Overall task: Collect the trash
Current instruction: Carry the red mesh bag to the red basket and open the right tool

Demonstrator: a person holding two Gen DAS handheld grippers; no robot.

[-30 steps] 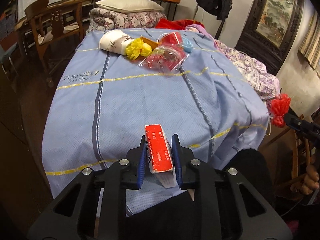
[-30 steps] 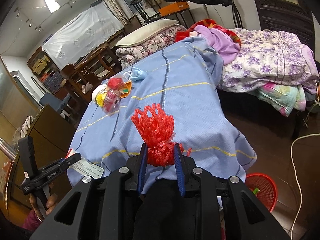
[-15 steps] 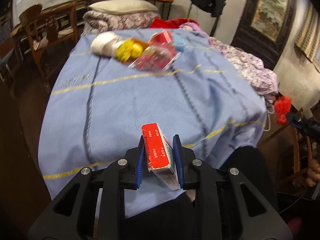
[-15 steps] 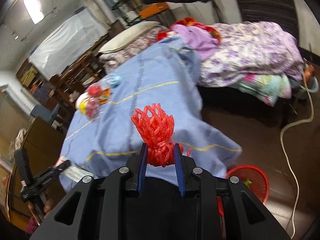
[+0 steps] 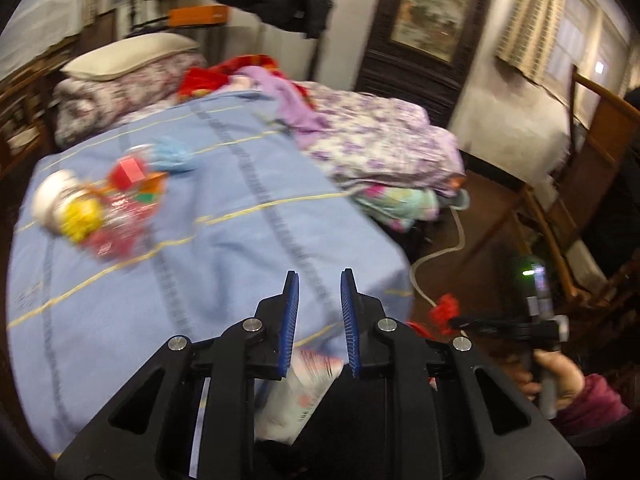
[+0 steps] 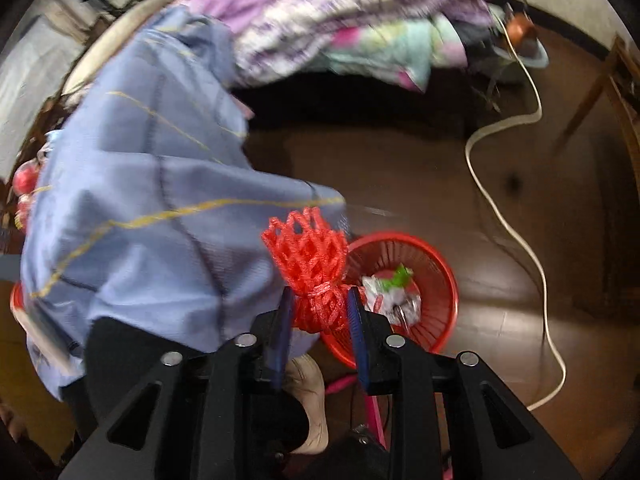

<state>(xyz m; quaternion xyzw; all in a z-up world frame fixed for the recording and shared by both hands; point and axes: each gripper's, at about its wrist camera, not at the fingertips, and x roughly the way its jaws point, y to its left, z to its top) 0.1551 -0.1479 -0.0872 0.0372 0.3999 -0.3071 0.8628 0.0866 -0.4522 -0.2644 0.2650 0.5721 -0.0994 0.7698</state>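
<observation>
My left gripper (image 5: 319, 312) is shut, and a red-and-white box (image 5: 308, 384) sits tilted low between the rear of its blue pads, over the foot of the blue bedspread (image 5: 224, 240). A blurred pile of trash lies far left on the bed: a white cup (image 5: 52, 196), a yellow wad (image 5: 80, 218), red wrappers (image 5: 120, 224) and a blue mask (image 5: 172, 156). My right gripper (image 6: 320, 312) points steeply down with a red foam net (image 6: 310, 264) between its pads. Its jaws are opening, the net still touching both. Just beyond stands a red basket (image 6: 440, 264) holding wrappers (image 6: 392, 292).
A white cable (image 6: 504, 208) snakes across the dark floor right of the basket. Folded floral quilts (image 5: 380, 152) are piled at the bed's right side, with wooden furniture (image 5: 592, 160) further right. A hand (image 5: 554, 376) holds the right gripper at the bed's corner.
Both views swung right. The right gripper dropped with the net from over the bed to just above the red basket. The box slid back and tilted lower in the left jaws.
</observation>
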